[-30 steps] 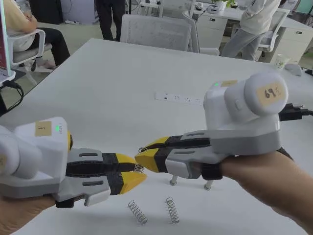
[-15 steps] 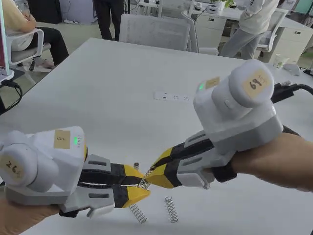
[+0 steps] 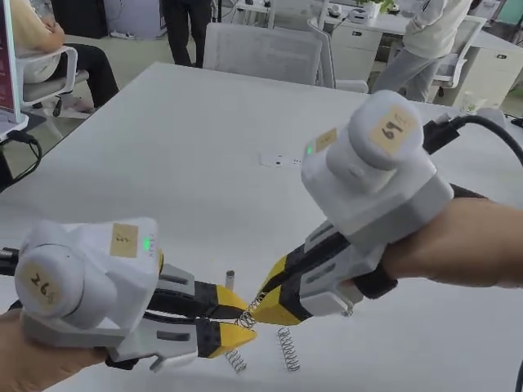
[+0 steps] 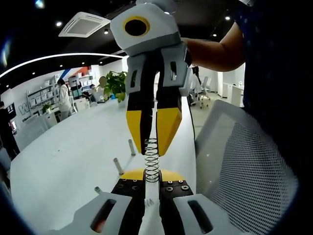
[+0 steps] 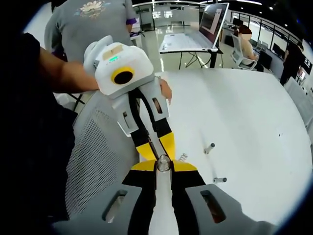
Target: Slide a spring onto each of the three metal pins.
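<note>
A thin metal spring point(image 3: 248, 314) is held in the air between my two grippers, just above the white table point(image 3: 163, 163). My left gripper point(image 3: 233, 320) comes in from the lower left, shut on one end. From the upper right, my right gripper point(image 3: 265, 307) slopes down and is shut on the other end. The left gripper view shows the spring point(image 4: 152, 161) running from my own tips point(image 4: 152, 175) up into the right gripper point(image 4: 151, 144). Three short pins point(image 4: 117, 165) stand on the table beyond. One pin point(image 3: 230, 279) stands just behind the tips. Two loose springs point(image 3: 288, 349) lie below.
A white power strip point(image 3: 282, 161) lies mid-table. Mesh chairs point(image 3: 261, 53) and people stand past the far edge. A laptop point(image 5: 210, 22) sits on another table in the right gripper view. Two pins point(image 5: 209, 148) and a loose spring point(image 5: 183, 157) lie beside my jaws.
Both grippers have stayed joined at the spring while the right one tipped steeper, nose down, and moved left. The left gripper swung in closer and turned more upright.
</note>
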